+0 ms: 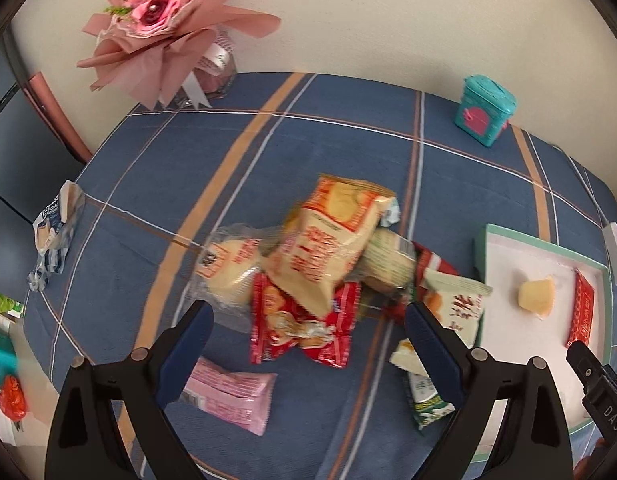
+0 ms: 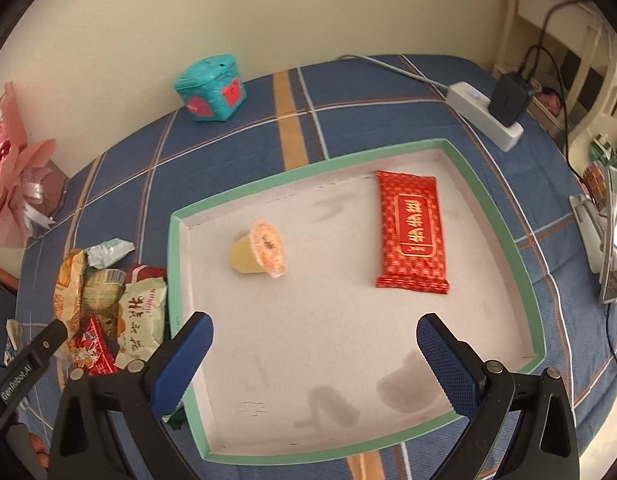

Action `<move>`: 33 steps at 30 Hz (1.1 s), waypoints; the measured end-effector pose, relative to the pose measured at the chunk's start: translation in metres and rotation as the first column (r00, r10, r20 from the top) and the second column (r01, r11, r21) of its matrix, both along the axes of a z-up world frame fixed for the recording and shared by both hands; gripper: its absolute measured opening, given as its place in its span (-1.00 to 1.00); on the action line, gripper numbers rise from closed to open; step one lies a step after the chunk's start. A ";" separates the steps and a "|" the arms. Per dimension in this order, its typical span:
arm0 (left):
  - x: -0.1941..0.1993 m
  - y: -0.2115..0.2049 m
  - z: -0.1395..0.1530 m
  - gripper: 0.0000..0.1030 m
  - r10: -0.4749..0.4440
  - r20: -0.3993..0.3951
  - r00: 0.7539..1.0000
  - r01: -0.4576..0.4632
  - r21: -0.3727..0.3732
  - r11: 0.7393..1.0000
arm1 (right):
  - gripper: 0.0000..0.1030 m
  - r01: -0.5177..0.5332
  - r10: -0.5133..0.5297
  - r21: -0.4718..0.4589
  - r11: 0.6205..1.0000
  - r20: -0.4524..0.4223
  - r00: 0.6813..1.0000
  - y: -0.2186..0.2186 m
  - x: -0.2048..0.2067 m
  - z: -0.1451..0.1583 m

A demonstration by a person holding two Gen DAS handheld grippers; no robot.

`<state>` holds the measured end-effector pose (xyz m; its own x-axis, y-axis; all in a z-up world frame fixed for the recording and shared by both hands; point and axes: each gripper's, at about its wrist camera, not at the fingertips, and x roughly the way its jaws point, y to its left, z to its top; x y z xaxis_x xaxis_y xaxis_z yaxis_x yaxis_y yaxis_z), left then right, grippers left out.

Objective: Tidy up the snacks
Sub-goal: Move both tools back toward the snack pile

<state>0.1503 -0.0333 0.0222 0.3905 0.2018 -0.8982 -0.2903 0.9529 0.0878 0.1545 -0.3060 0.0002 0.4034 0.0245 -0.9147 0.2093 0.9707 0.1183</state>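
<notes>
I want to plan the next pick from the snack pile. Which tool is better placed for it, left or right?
Left, probably. The left tool is open and faces the snack pile, the red packet between its fingers. The right tool hovers open above the tray, beside the pile.

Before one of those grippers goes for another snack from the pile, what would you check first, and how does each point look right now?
1. Left gripper open and empty: ok, jaws wide apart above the snack pile.
2. Right gripper open and empty: ok, it hangs over the tray.
3. Room left in the tray: ok, only a jelly cup and a red packet lie inside.
4. A single snack free to grasp: not ok, the packets overlap; the pink packet lies apart.
5. Left view sharp enough to aim: not ok, the pile is blurred.
6. Grippers clear of each other: cannot tell, each shows at the edge of the other's view.
</notes>
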 end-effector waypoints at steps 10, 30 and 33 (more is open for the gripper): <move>-0.014 0.064 0.011 0.87 0.095 0.015 0.995 -0.095 0.033 0.995 | 1.00 -0.119 0.116 0.034 0.992 0.068 0.991 0.066 0.001 0.011; -0.041 0.101 -0.041 0.87 0.096 -0.124 0.988 -0.112 -0.130 0.985 | 0.63 -0.323 0.327 0.055 0.945 -0.069 0.943 0.146 -0.006 -0.027; -0.044 0.099 -0.057 0.87 0.074 -0.167 0.983 -0.097 -0.132 0.987 | 0.59 -0.342 0.346 0.061 0.938 -0.082 0.935 0.149 -0.008 -0.032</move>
<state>0.1060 0.0662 -0.0348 0.2250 0.0967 -0.9696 -0.3638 0.9315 0.0085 0.1468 -0.1570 -0.0321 0.2793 0.1888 -0.9415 -0.1245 0.9793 0.1594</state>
